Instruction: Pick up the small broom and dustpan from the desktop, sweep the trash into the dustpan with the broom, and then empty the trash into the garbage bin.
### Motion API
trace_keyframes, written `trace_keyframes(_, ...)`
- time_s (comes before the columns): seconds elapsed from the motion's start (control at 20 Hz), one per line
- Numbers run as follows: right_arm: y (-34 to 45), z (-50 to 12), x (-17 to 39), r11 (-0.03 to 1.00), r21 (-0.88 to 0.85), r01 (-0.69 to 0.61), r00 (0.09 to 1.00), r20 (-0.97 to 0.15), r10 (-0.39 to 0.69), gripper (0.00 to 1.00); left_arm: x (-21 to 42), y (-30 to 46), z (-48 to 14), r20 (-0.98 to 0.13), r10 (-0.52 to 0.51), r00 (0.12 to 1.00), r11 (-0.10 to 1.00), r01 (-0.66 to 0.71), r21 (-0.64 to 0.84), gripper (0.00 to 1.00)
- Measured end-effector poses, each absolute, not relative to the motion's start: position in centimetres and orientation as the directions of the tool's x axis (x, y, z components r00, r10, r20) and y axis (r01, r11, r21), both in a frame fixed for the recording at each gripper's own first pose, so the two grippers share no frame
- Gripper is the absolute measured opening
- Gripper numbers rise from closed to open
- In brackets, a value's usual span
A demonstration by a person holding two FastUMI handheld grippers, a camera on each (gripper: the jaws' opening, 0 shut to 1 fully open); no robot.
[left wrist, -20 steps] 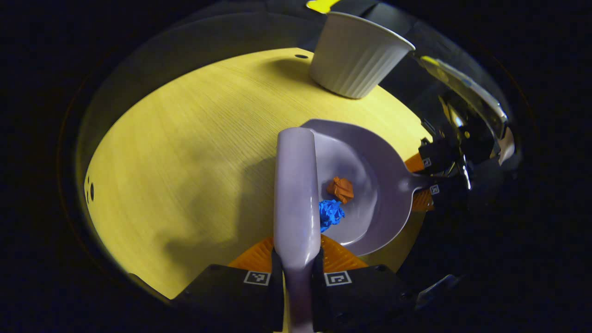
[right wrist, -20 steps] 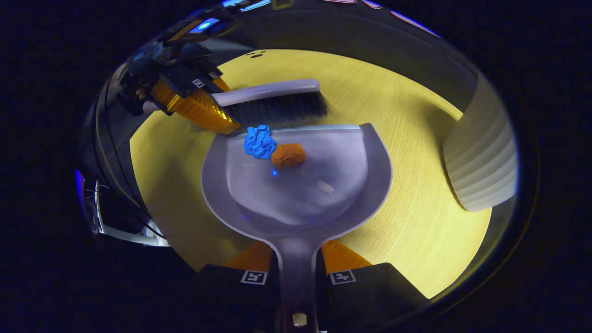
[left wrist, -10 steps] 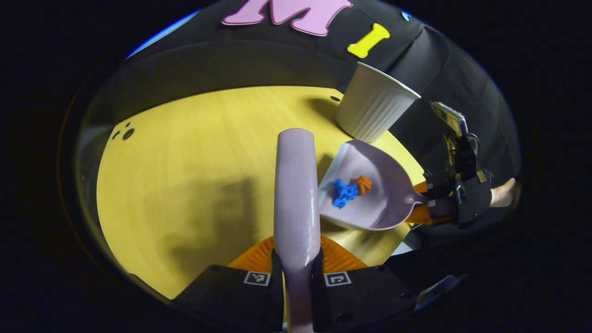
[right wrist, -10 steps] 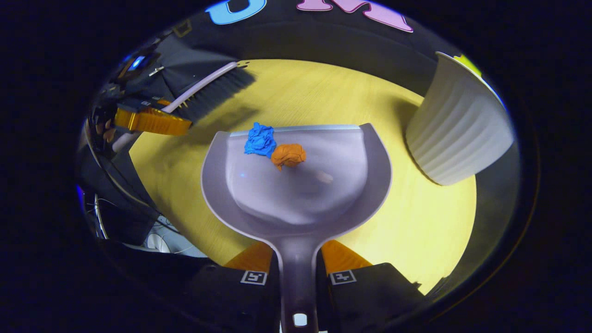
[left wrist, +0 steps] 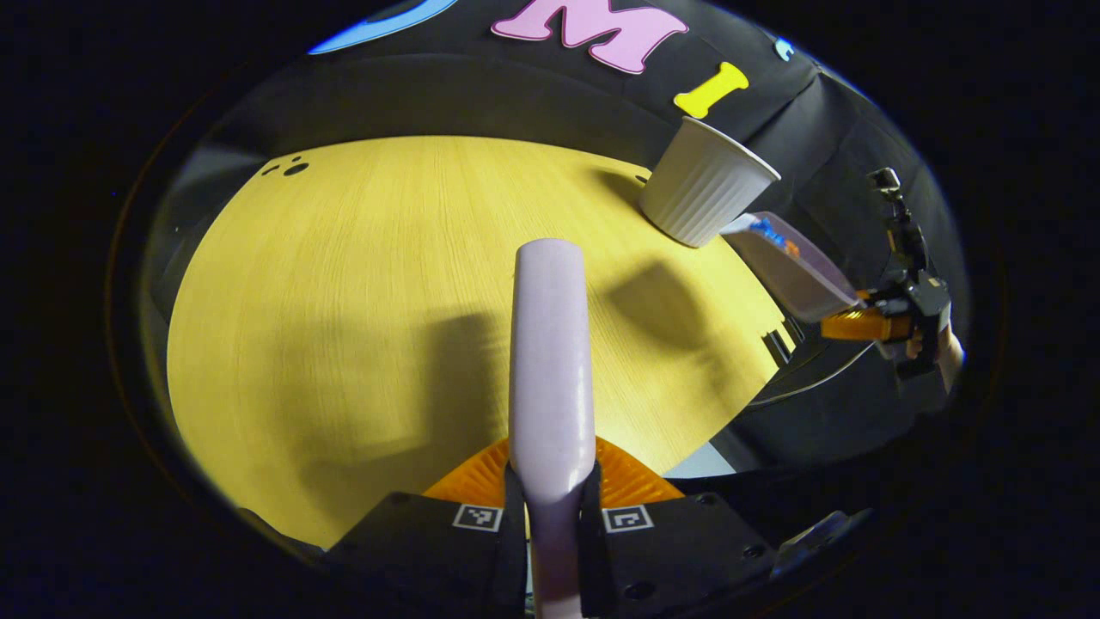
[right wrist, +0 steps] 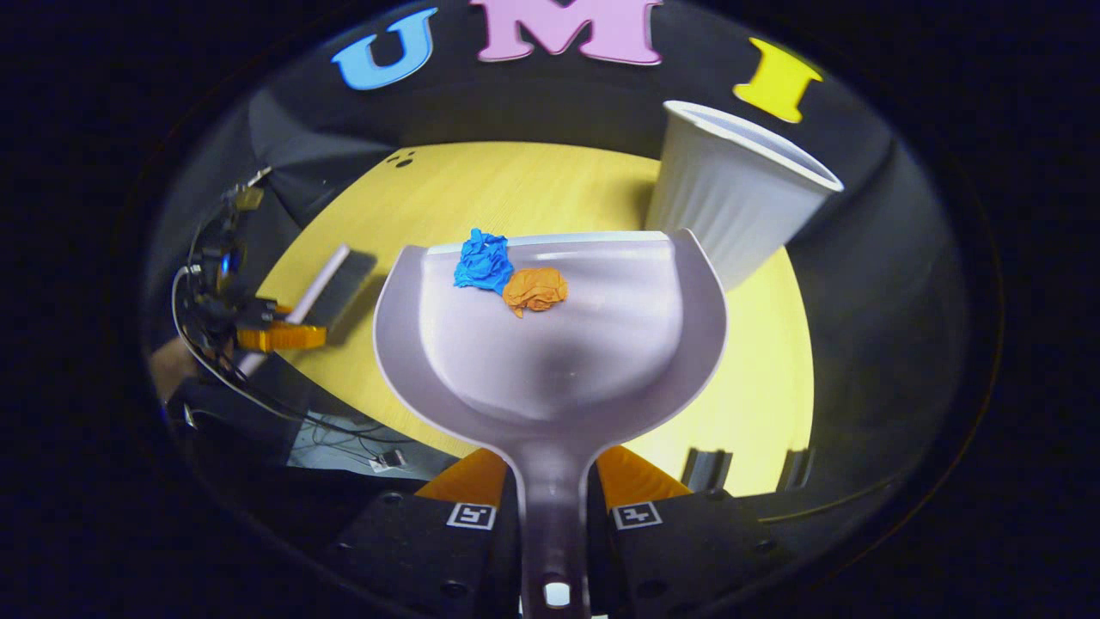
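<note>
Right gripper view: the right tool (right wrist: pixel 554 503) clamped the dustpan (right wrist: pixel 550 344) handle, the pan up off the table (right wrist: pixel 516 193), with blue paper (right wrist: pixel 482 262) touching orange paper (right wrist: pixel 534 289) at its far lip, the bin (right wrist: pixel 730 211) just beyond on the right. The left tool (left wrist: pixel 551 507) gripped the broom (left wrist: pixel 550 361) handle above the table.

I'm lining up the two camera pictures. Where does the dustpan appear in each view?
Left gripper view: the dustpan is far right, lifted off the table, seen side-on just right of the white ribbed bin.
Right gripper view: it sits at centre, its handle running down between the right gripper fingers, with the blue wad and orange wad near its front lip.
Shared landmark: the white ribbed bin.
</note>
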State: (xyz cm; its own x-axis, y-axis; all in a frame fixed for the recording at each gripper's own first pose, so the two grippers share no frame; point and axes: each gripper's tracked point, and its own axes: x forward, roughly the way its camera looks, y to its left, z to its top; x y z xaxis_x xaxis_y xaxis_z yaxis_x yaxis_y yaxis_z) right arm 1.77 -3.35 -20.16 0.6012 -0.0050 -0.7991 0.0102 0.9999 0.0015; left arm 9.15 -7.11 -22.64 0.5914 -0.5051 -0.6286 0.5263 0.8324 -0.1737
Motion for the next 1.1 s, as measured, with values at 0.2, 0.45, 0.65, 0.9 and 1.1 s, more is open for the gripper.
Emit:
trace_keyframes(0.2, -2.7, -19.1, 1.8, 0.991, 0.075, 0.110, 0.625, -0.781, -0.010, 0.31, 7.9, -6.7, -23.8, -0.632, -0.514, 0.579, 0.825, 0.537, -0.179, 0.28)
trace_keyframes(0.45, -4.1, -16.7, 2.5, 0.976, 0.111, 0.186, 0.650, -0.759, -0.037, 0.34, 6.9, -6.1, -24.8, -0.629, -0.517, 0.581, 0.825, 0.533, -0.185, 0.28)
trace_keyframes(0.65, -8.8, -11.3, 4.7, 0.959, 0.144, 0.243, 0.675, -0.735, -0.061, 0.34, 5.6, -5.9, -25.5, -0.610, -0.539, 0.581, 0.825, 0.509, -0.245, 0.28)
trace_keyframes(0.9, -13.1, -8.5, 9.9, 0.931, 0.193, 0.309, 0.675, -0.734, -0.072, 0.38, 4.9, -5.2, -25.6, -0.589, -0.533, 0.607, 0.841, 0.453, -0.294, 0.29)
trace_keyframes(1.1, -16.8, -8.9, 15.1, 0.914, 0.181, 0.362, 0.668, -0.734, -0.119, 0.30, 4.9, -3.5, -24.7, -0.580, -0.507, 0.637, 0.862, 0.387, -0.329, 0.27)
